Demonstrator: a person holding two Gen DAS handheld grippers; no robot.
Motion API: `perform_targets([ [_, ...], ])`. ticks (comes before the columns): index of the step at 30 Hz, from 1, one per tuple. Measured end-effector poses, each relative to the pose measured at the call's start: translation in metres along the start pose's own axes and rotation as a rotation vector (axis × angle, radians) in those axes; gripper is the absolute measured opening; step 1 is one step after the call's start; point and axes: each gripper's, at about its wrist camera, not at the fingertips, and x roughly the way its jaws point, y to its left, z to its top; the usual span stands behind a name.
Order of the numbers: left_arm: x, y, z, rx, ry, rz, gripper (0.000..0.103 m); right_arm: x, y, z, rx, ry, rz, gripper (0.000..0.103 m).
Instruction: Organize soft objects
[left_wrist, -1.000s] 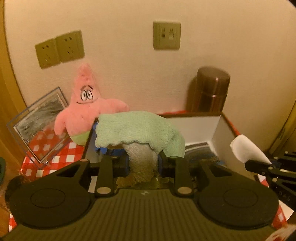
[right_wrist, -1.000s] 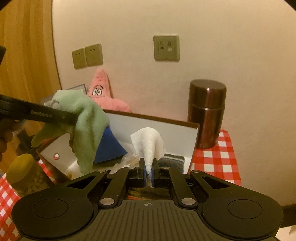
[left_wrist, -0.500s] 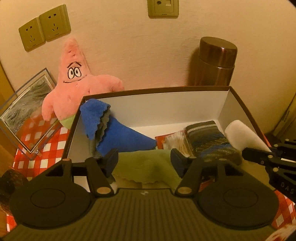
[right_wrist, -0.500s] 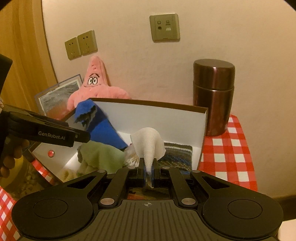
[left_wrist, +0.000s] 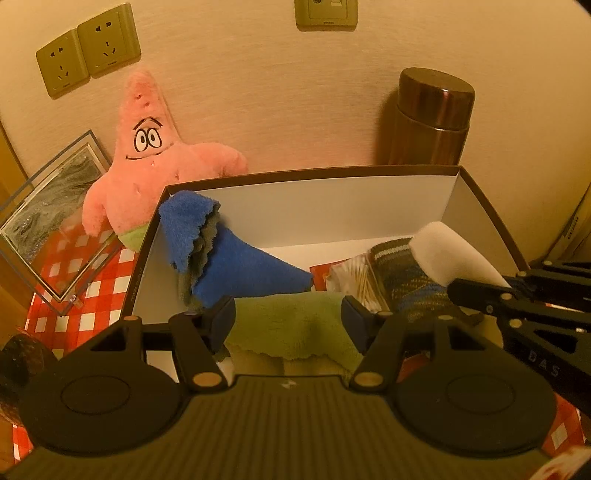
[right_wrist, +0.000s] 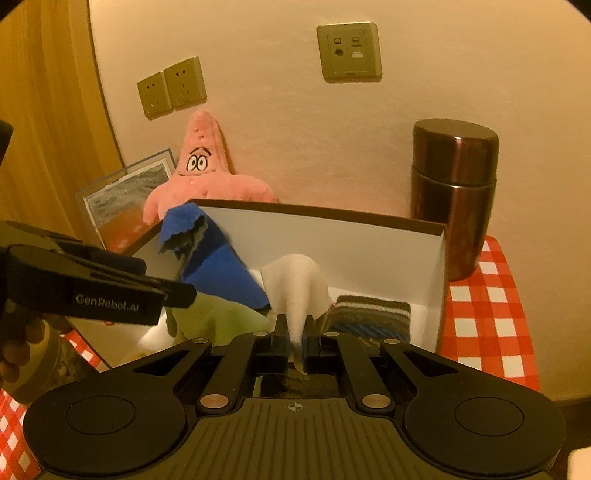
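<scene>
An open brown box with white walls (left_wrist: 332, 199) holds a blue cloth (left_wrist: 229, 258), a green cloth (left_wrist: 295, 325) and a striped cloth (left_wrist: 410, 280). My left gripper (left_wrist: 288, 317) is open, its jaws wide apart either side of the green cloth, which lies loose in the box. My right gripper (right_wrist: 293, 328) is shut on a white cloth (right_wrist: 295, 288) and holds it over the box (right_wrist: 369, 251), beside the striped cloth (right_wrist: 373, 317). The white cloth also shows in the left wrist view (left_wrist: 450, 251). The green cloth (right_wrist: 218, 317) lies under the left gripper there.
A pink starfish plush (left_wrist: 147, 166) leans on the wall behind the box's left corner. A brown metal flask (left_wrist: 432, 118) stands behind the box at right. A clear framed picture (left_wrist: 48, 229) leans at left. A red checked tablecloth (right_wrist: 487, 314) covers the table.
My left gripper lowered the green cloth into the box and opened, letting it go. My right gripper kept hold of the white cloth and moved closer over the box.
</scene>
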Motion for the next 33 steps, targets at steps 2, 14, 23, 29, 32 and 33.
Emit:
perform_targets([
  [2,-0.001,0.0,0.0,-0.002,-0.001,0.001,0.062,0.001,0.001,0.0,-0.002,-0.003,-0.01,0.028],
  [14,-0.027,-0.004,-0.01,-0.017,-0.017,-0.027,0.071,-0.022,-0.005,-0.015,0.026,0.001,-0.03,0.075],
  [23,-0.09,-0.006,-0.031,-0.052,-0.082,-0.051,0.08,-0.073,-0.009,-0.023,0.111,-0.039,-0.026,0.076],
  [29,-0.141,-0.015,-0.062,-0.033,-0.143,-0.006,0.087,-0.112,-0.006,-0.035,0.169,-0.077,-0.011,0.076],
  [32,-0.164,-0.015,-0.08,-0.047,-0.14,-0.018,0.087,-0.133,-0.003,-0.045,0.209,-0.088,-0.008,0.076],
  [33,-0.169,-0.013,-0.086,-0.055,-0.138,-0.024,0.087,-0.14,-0.001,-0.05,0.223,-0.091,-0.005,0.076],
])
